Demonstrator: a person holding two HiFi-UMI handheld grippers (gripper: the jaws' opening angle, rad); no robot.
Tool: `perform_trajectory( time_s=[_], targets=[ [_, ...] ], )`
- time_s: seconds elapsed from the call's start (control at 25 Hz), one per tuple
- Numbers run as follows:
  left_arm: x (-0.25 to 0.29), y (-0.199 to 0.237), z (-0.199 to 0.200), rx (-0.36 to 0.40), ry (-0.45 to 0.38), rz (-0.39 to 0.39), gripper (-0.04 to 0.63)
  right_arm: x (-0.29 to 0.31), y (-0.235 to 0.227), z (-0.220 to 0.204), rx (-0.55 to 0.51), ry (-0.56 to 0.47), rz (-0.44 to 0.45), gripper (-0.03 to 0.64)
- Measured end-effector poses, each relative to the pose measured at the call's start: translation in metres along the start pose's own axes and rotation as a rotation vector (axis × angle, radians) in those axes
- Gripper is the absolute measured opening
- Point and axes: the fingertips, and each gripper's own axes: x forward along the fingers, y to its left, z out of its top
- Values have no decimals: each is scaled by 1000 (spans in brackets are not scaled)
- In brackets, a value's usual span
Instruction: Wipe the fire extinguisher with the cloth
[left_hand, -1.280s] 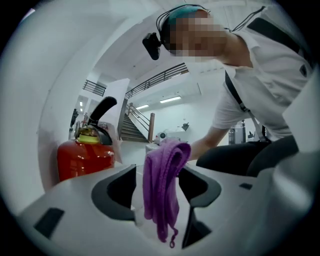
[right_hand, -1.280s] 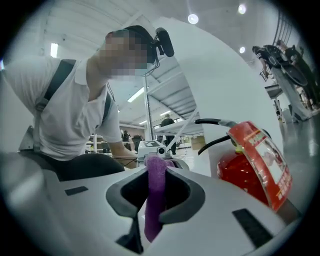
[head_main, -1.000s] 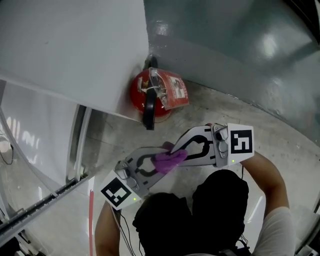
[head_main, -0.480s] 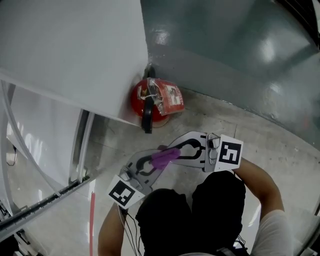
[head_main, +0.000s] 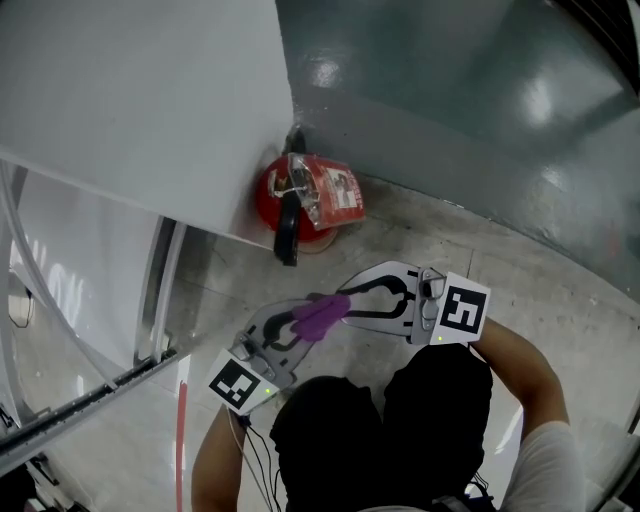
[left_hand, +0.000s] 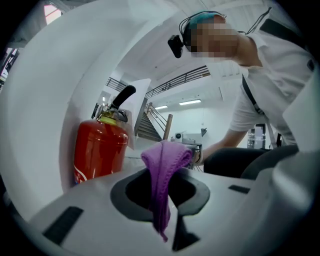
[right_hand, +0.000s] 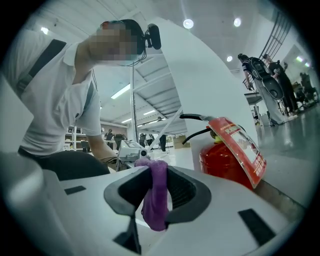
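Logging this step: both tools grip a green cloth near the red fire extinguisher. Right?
No: the cloth is purple, not green, as the left gripper view shows. The left tool and the right tool both grip it near the red fire extinguisher.

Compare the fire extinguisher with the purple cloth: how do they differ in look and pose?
The fire extinguisher is red and rigid; the cloth is purple and limp. The extinguisher stands on the floor; the cloth is held off it. No gripper touches the extinguisher; the left gripper, its jaws just closing, and the right gripper both pinch the cloth.
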Motion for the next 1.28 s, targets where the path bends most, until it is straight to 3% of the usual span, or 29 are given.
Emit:
perform_trajectory(
  time_s=[0.16,0.32,0.56,0.88,0.96,1.08,1.2,1.28],
  targets=[
    [-7,13,-8,-3,41,41,62,-9,-5,10,10,-60,-39,94],
    [-16,40,-23,22,76,181,61,-19,-14,10,-26,-46,-93,94],
    [-34,89,-32,-84,69,493,61,-23,-16,1,-20,-36,-128,94],
    [-27,111,-24,-208,30,636,60,-34,-15,3,-39,-51,-179,92],
    [-27,112,-21,-198,16,670,60,-38,-19,4,-61,-60,-232,87],
    [-23,113,-24,-190,16,710,58,-46,-38,-2,-105,-49,-393,35],
    [-22,114,-32,-212,20,736,58,-53,-61,-9,-87,-48,-537,14],
    [-23,115,-38,-228,23,746,58,-53,-73,-11,-61,-70,-588,12]
  ],
)
